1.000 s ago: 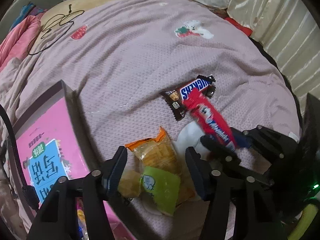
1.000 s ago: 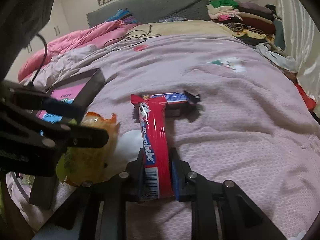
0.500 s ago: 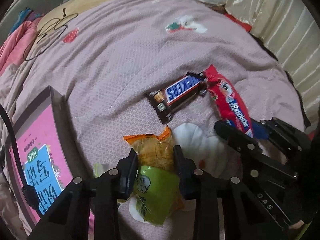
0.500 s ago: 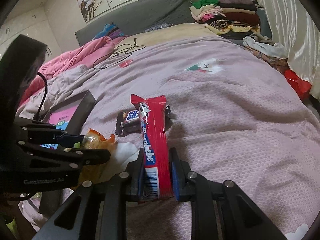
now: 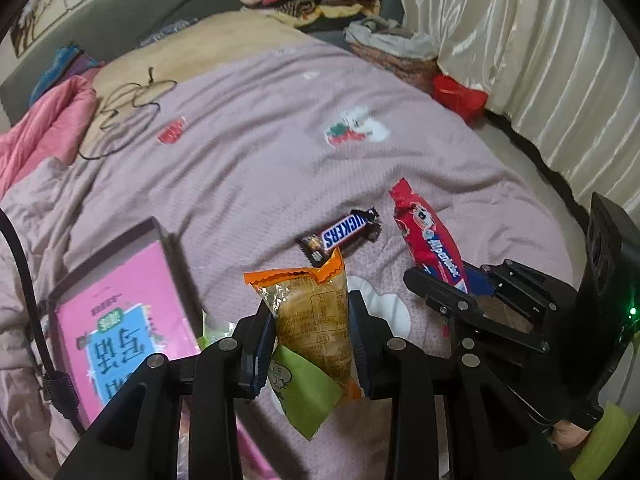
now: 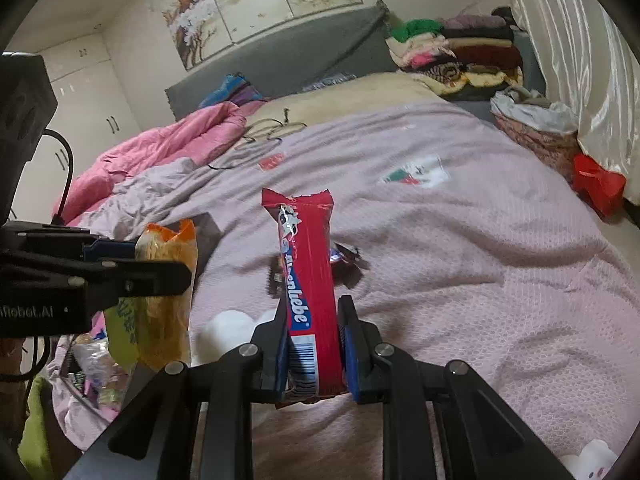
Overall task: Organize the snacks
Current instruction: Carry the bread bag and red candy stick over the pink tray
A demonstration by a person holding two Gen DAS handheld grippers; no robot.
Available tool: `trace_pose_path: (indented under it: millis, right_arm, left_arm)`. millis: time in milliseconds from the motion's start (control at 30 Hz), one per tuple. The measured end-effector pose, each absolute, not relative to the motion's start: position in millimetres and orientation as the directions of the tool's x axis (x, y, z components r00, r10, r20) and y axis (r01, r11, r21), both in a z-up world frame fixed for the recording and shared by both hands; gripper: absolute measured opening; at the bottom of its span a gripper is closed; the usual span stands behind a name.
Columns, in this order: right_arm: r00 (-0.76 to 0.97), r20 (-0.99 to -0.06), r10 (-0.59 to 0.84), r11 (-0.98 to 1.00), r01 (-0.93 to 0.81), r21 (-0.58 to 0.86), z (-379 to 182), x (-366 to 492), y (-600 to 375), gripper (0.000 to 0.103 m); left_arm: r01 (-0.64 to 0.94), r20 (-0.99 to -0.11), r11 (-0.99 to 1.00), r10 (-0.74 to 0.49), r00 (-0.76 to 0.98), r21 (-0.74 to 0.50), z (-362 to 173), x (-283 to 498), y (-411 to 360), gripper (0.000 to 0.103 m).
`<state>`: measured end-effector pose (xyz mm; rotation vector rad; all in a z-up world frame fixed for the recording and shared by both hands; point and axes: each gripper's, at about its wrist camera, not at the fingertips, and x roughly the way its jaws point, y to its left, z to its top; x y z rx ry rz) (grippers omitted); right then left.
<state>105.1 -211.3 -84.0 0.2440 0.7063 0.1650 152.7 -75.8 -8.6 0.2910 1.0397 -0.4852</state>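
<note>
My left gripper [image 5: 312, 324] is shut on an orange and green snack pack [image 5: 310, 320] and holds it above the bed. The pack also shows in the right wrist view [image 6: 166, 300]. My right gripper [image 6: 312, 332] is shut on a long red Alpenliebe candy pack [image 6: 308, 280] and holds it up off the cover; it shows in the left wrist view [image 5: 430, 240] too. A Snickers bar [image 5: 342, 234] lies on the pink bed cover between the two held packs. An open box with a pink printed lid [image 5: 116, 320] sits at the left.
The pink bed cover [image 5: 260, 152] spreads ahead. A black cable [image 5: 128, 104] lies near the pillow end. A pink quilt [image 6: 160, 152] is bunched at the left. Folded clothes [image 6: 456, 52] are stacked at the far right, by a curtain [image 5: 540, 60]. A red object [image 6: 596, 184] lies at the bed's right edge.
My left gripper closed on the orange and green pack and lifted it off the bed. My right gripper raised the red pack, away from the Snickers bar.
</note>
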Motion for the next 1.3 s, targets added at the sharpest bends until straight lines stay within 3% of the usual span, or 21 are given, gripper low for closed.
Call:
trace_pose_path:
  millis: [667,1300]
  right_arm:
    - [0.735,-0.544,0.405,0.912,-0.278,0.303,-30.9,72.9,-120.5,0.023]
    - [0.611,-0.606,0.51,0.854,-0.446,0.268,-37.1,59.6,-20.3,0.023]
  left_arm:
    - [0.316,-0.809,0.948,-0.207,0.55,-0.028,46.9,115.5,60.3,0.035]
    - [0.174,-0.812,0.982,-0.16,0.561,-0.073,33.7,94.6,154.0,0.035]
